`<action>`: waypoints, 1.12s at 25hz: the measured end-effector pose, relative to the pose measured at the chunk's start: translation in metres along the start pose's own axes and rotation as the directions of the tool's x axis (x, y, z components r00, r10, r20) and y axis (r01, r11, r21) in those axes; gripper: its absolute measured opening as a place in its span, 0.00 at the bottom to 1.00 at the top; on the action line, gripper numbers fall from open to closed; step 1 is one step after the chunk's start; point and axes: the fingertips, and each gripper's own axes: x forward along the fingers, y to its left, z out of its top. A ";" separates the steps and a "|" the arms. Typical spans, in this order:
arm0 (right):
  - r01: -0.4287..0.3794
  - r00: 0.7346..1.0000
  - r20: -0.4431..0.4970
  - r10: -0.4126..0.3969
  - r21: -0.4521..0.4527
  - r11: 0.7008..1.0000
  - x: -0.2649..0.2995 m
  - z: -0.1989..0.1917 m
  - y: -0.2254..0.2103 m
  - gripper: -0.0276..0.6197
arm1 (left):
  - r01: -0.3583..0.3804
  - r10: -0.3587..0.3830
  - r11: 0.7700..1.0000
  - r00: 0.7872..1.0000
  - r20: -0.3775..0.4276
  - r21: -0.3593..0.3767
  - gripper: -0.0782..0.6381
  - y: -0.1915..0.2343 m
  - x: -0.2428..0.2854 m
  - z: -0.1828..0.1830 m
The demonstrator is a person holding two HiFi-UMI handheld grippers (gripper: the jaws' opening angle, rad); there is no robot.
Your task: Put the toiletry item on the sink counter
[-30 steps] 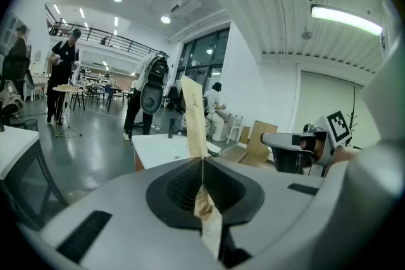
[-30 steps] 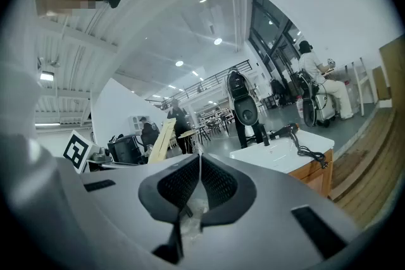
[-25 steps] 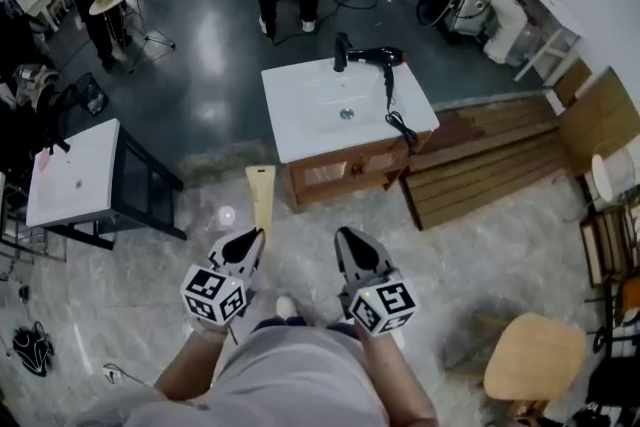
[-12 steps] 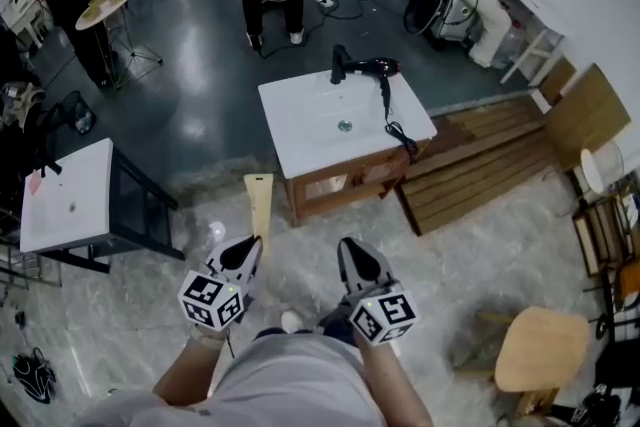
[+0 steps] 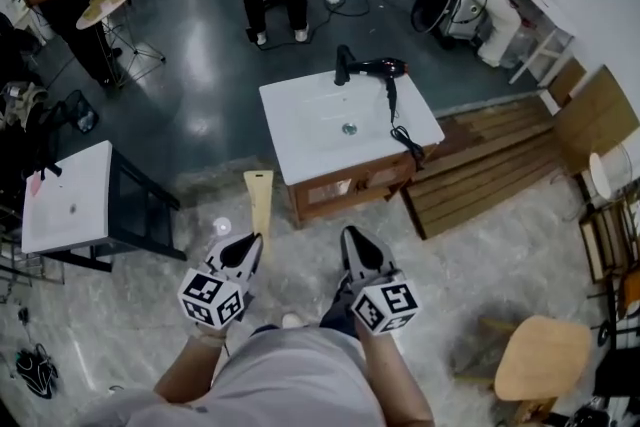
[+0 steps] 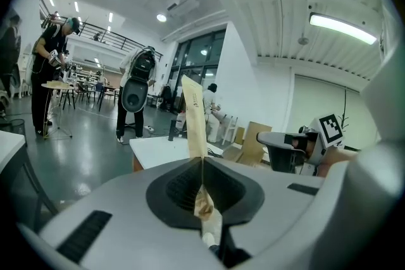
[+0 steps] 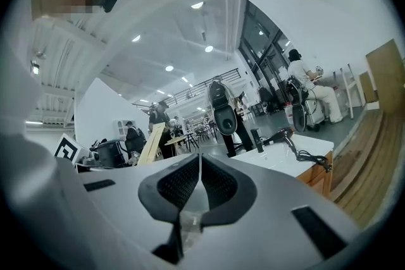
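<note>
Not much has changed in the last second. Compared with a moment ago, the sink [image 5: 300, 130] sits a touch lower in the head view, so I'd say the person is closing in on it, but it's still well ahead of both sets of jaws.

The left gripper [image 5: 248, 245] is clamped tight on the near end of the flat tan item [image 5: 260, 200], same grip as before. The rest of the item pokes straight out past the jaw tips toward the sink. The right gripper [image 5: 352, 237] has its jaws pressed together with nothing in them, just riding along beside the left.

So we're still in the carry phase and the drop-off hasn't started. The hairdryer [image 5: 370, 67] and its cord take up the sink's far and right edges. The near-left part, closest to the left jaws, looks like the easy landing spot.
</note>
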 end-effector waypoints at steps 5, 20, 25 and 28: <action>-0.027 1.000 -0.012 0.027 0.011 1.000 0.029 0.012 -0.031 0.08 | -0.031 0.031 0.999 0.999 -0.007 -0.005 0.14 0.011 0.036 0.012; -0.142 0.986 -0.074 0.147 0.075 0.987 0.146 0.031 -0.158 0.08 | -0.123 0.122 0.992 0.990 -0.071 -0.014 0.14 0.049 0.196 0.032; -0.188 0.975 -0.107 0.196 0.081 0.979 0.174 0.043 -0.200 0.08 | -0.159 0.156 0.986 0.985 -0.077 -0.044 0.14 0.052 0.245 0.044; -0.214 0.968 -0.118 0.223 0.086 0.973 0.186 0.058 -0.220 0.08 | -0.187 0.182 0.981 0.979 -0.091 -0.045 0.14 0.051 0.267 0.055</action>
